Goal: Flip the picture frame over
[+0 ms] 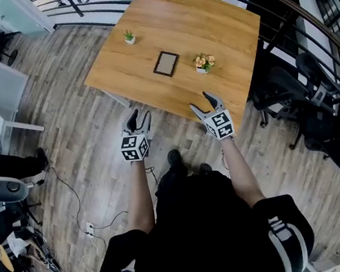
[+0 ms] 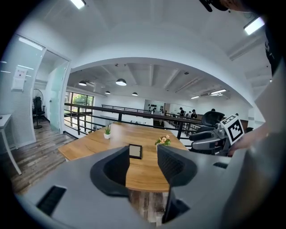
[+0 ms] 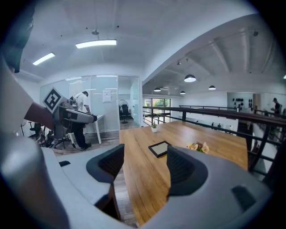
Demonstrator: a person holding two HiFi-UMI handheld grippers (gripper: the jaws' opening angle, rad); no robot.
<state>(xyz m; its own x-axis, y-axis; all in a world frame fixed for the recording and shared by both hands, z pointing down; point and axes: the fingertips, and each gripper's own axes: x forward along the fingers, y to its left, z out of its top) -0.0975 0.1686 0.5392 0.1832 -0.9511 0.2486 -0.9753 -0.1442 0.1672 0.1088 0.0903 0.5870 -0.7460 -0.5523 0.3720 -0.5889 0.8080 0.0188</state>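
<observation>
Head view: the left gripper (image 1: 138, 116) and the right gripper (image 1: 202, 101) are held side by side at the near edge of the wooden table (image 1: 218, 28), both pointing toward it, the left one's tips over the plank floor just short of the edge and the right one's tips at the edge itself. The picture frame (image 1: 166, 64) lies flat on the tabletop, well ahead of both sets of jaws and between their lines of aim; it has a dark border and a paler centre, and which face is up cannot be determined. A small green plant (image 1: 129, 37) stands beyond the left jaws and to their left, and a pot of flowers (image 1: 204, 63) stands ahead of the right jaws, near the frame's right side but apart from it. In the left gripper view the left gripper (image 2: 143, 156) has its jaws standing wide apart with nothing between the pads; the picture frame (image 2: 135, 151) shows through the gap, far ahead, close to the left jaw's inner edge. In the right gripper view the right gripper (image 3: 145, 160) likewise has its jaws fully spread and holds nothing; the picture frame (image 3: 161, 148) appears ahead in the gap, nearer the right jaw.
</observation>
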